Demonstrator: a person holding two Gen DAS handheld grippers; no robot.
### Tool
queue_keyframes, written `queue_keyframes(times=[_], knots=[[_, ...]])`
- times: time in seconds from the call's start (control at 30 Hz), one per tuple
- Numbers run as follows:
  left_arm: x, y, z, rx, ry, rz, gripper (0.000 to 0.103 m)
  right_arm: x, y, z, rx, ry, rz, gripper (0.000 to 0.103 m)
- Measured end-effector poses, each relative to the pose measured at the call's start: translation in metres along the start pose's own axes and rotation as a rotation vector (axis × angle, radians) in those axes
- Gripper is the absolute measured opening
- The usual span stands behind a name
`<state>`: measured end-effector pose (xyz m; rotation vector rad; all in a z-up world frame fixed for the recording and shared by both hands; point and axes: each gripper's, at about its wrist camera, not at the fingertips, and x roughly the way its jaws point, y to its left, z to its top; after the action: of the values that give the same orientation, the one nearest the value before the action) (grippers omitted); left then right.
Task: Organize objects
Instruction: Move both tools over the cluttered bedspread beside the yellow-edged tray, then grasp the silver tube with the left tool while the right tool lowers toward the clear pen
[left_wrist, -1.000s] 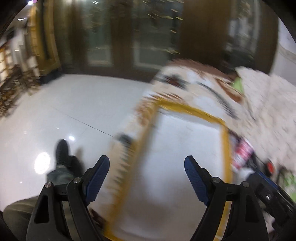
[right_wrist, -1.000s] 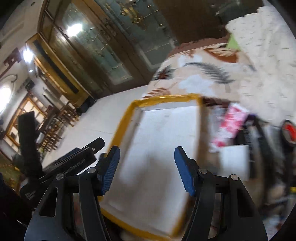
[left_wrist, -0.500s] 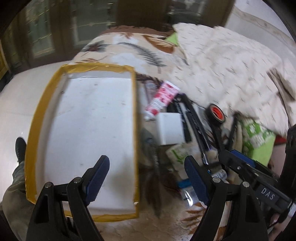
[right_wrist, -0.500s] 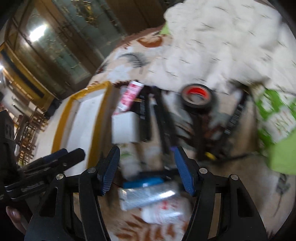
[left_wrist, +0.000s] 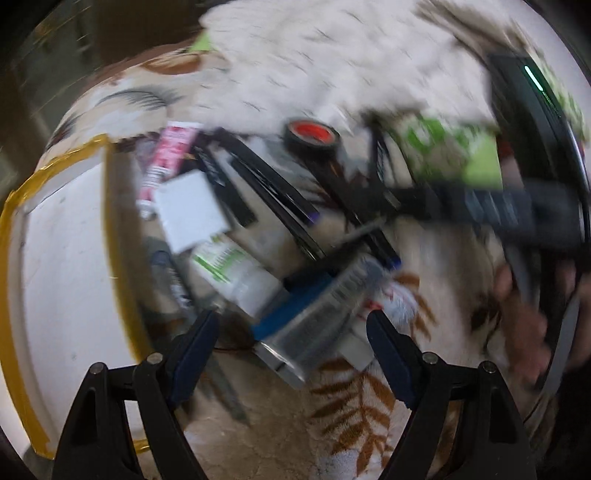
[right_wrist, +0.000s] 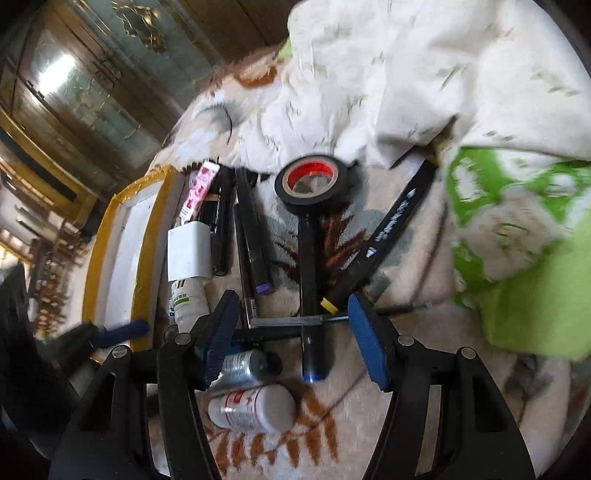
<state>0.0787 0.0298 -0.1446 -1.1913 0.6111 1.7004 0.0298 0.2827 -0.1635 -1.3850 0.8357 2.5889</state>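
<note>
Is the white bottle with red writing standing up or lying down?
Lying down. The white bottle rests on its side on the leaf-patterned blanket, long side flat, just below the open right gripper.

Black tongs (right_wrist: 291, 334) with 2 blue pads (right_wrist: 367, 343).

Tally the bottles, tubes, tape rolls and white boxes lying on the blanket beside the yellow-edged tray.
Bottles: 2 (green-label bottle, red-label bottle)
Tubes: 2 (pink tube, silver tube)
Tape rolls: 1 (black tape roll)
White boxes: 1 (white box)
Total: 6
</note>
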Motion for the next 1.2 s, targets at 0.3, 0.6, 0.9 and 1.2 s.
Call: queue_keyframes(times=[0.3,0.6,0.9,1.2], knots=[[0.001,0.006,-0.010,-0.030,-0.040,-0.066,0.038,0.025,0.018,0.020,-0.082,0.073,-0.040,0.042],[-0.013,0.016,-0.018,-0.084,-0.076,-0.144,0.006,0.034,0.025,0.016,-0.116,0.110,-0.142,0.014],[-0.012,0.023,-0.018,-0.099,-0.063,-0.136,0.002,0.047,0.032,0.025,-0.148,0.151,-0.095,0.014],[-0.004,0.032,-0.016,-0.139,-0.056,-0.169,0.004,0.010,0.013,0.020,-0.062,0.092,-0.055,0.000]])
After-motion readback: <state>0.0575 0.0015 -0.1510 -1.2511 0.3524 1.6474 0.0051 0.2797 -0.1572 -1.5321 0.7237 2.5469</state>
